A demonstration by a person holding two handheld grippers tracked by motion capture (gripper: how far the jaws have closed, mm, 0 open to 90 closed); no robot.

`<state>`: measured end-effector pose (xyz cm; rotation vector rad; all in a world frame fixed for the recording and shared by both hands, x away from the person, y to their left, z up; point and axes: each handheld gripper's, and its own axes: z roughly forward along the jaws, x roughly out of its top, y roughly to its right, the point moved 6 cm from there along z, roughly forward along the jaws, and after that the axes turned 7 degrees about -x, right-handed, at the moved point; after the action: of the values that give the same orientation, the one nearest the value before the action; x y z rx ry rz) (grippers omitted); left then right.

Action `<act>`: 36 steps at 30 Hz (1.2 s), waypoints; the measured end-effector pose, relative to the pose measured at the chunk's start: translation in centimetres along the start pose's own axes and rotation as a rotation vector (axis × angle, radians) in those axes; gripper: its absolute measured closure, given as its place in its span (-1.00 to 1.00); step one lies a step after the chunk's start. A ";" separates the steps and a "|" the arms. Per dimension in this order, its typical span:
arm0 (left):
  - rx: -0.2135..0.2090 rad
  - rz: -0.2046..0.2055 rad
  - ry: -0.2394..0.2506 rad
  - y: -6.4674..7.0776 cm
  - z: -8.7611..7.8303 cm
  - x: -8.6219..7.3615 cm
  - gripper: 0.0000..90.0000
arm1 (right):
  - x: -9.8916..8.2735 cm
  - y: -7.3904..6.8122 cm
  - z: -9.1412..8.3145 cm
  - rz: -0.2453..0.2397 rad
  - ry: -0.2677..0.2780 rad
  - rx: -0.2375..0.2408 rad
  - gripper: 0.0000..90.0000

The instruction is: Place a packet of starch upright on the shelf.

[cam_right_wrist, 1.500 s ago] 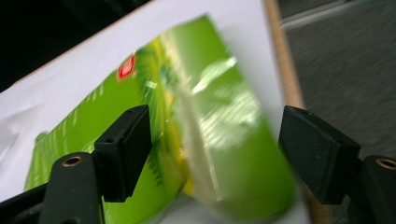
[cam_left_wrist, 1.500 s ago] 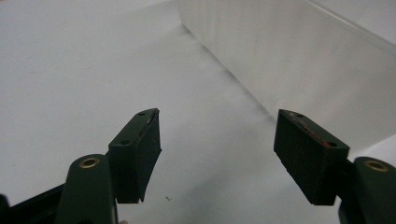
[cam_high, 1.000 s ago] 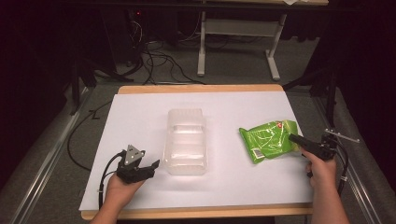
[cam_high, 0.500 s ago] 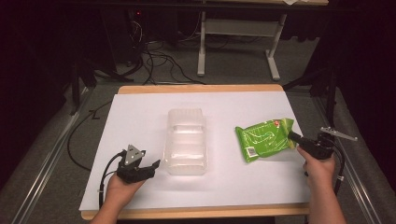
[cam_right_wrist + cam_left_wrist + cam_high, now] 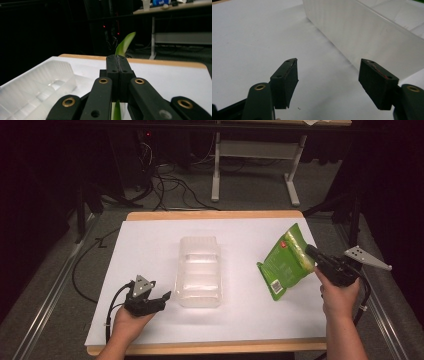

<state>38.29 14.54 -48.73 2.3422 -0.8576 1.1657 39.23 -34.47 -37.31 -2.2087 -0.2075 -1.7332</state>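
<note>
Right hand-held gripper is clamped on the green pouch, lifted off the worktop; next it goes into the clear tray (left hand-held gripper sits open beside it).

Glossy green foil pouch; clear ribbed plastic tray; matt white tabletop.
</note>
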 end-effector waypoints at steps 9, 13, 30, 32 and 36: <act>-0.002 0.003 0.000 -0.1 0.0 0.0 -0.28 | 1.2 -3.6 0.6 -0.101 0.012 0.036 1.00; -0.002 -0.001 0.006 -0.1 -0.1 0.0 -0.28 | 0.3 -5.5 0.5 -0.168 -0.034 0.112 1.00; -0.014 0.004 0.003 0.1 0.0 0.1 -0.28 | -1.7 -6.0 0.8 -0.212 -0.103 0.109 0.65; -0.015 0.004 0.003 0.1 0.0 0.1 -0.28 | -2.1 -6.0 1.1 -0.214 -0.118 0.100 0.58; -0.015 0.001 0.007 0.1 0.0 0.1 -0.28 | -3.0 -5.7 1.5 -0.162 -0.139 0.110 0.49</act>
<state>38.27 14.48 -48.63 2.3244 -0.8622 1.1640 38.09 -28.40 -39.60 -2.2869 -0.5151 -1.6045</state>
